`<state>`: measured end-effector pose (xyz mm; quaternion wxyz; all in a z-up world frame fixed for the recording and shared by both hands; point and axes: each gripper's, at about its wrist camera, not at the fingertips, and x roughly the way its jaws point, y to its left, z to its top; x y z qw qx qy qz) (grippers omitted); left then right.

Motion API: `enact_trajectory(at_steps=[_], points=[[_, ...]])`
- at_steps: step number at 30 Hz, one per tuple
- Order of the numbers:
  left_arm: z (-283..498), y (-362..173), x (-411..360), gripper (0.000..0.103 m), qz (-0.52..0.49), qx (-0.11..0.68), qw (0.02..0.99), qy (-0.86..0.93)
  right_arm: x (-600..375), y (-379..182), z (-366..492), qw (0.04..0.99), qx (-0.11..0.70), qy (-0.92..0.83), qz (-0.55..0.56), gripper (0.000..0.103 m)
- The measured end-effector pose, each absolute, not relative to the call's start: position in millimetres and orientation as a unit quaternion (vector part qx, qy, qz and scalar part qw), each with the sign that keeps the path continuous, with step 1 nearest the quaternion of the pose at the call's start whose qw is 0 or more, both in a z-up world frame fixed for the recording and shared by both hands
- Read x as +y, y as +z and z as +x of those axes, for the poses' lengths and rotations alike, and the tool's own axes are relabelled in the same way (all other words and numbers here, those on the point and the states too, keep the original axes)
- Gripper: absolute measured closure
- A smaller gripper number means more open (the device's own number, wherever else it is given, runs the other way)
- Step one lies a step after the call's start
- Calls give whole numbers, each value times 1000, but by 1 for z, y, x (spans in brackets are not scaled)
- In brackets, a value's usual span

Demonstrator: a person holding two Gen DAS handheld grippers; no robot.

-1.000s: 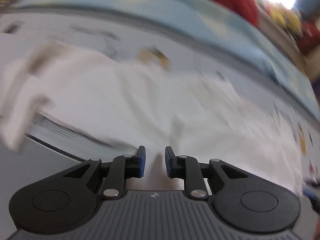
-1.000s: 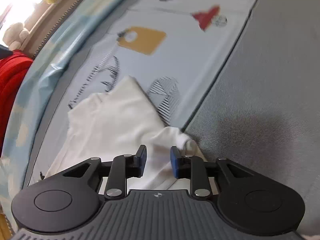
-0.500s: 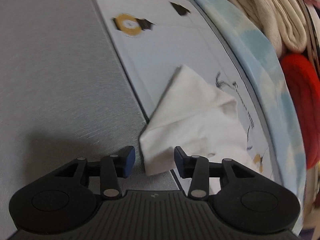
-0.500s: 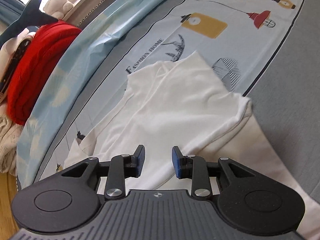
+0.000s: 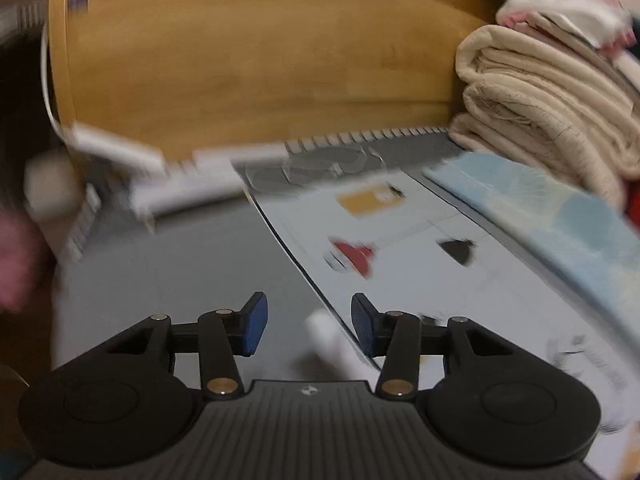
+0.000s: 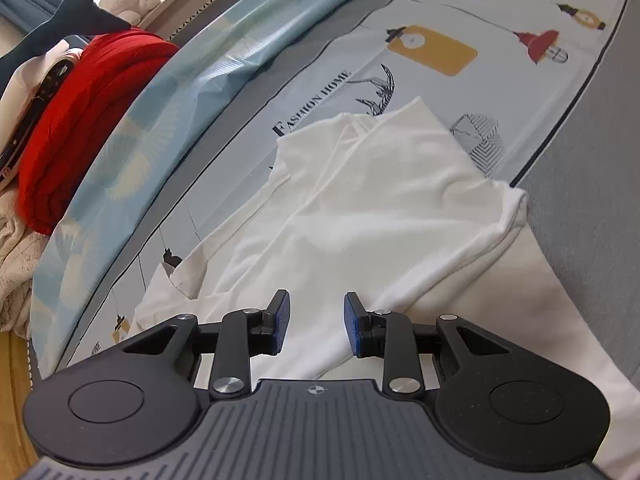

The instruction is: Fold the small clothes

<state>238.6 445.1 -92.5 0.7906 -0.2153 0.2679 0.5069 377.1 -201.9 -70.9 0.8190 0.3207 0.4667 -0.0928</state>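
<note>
"FASHION HOME" [image 6: 311,102] is printed in dark capitals on the pale sheet [image 6: 520,92], among yellow and red lamp drawings. The soft white shirt [image 6: 384,216] lies creased and partly folded across that sheet and the grey cover [image 6: 592,184]. The right gripper [image 6: 316,322] hovers low over it, jaws parted and empty; the left gripper [image 5: 308,330], blurred, is spread wide with only a white corner [image 5: 332,340] between its fingers.

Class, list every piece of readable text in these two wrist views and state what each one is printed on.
"FASHION HOME": on the printed sheet, beside the white garment, right wrist view.
A second small dark print near the sheet's lower left edge: too small to read.
Left wrist view: dark marks on the sheet at lower right, blurred, unreadable.
</note>
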Motion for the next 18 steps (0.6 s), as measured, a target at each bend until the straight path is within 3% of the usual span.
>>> enact_trajectory(at_steps=[7,13,14,15,18], points=[[201,-158,479,53,-472,309,684,463,-194,-73,375,817,473,-92,318,72],[191,-182,489,55,-503,305,657,471,-191,-75,376,815,477,-91,315,72],[194,-181,488,67,-492,308,665,470,-191,-75,376,815,478,-92,316,72],[197,-180,489,103,-483,312,677,460,-191,-76,376,814,479,-93,316,72],[209,-177,492,102,-473,325,697,430,-191,-78,376,811,481,-91,319,72]])
